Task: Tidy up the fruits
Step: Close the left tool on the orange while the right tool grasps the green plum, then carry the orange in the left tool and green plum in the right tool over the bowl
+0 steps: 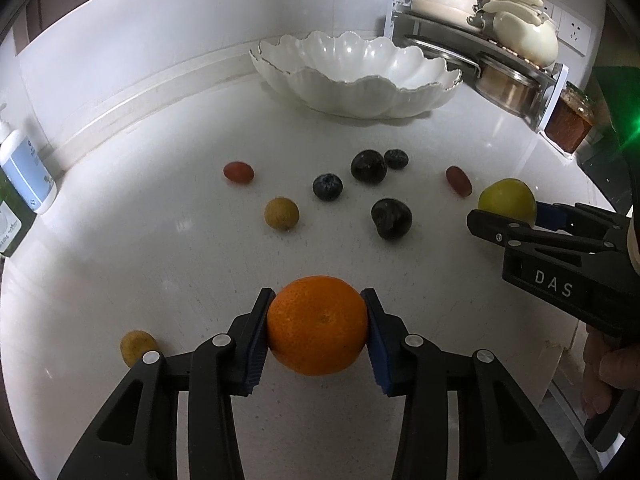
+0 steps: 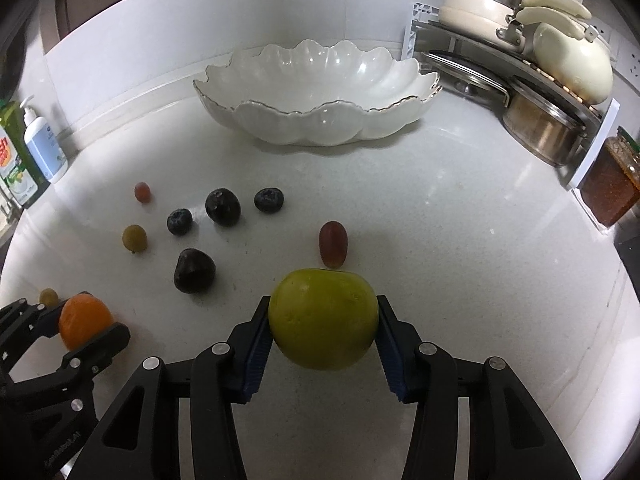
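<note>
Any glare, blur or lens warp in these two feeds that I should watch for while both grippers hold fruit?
Left wrist view: sharp on the orange in the left gripper; a green flare at the right edge; counter bowed by the fisheye. Right wrist view: sharp on the green fruit in the right gripper; bright sheen inside the white bowl; dark vignette at the corners.

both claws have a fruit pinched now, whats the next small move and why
Probably lift both claws straight up off the counter, then carry toward the scalloped white bowl. The left claw is shut on the orange and the right claw on the green fruit, the bowl looks empty, and a red grape lies just ahead of the green fruit, so rising first should avoid knocking it.
</note>
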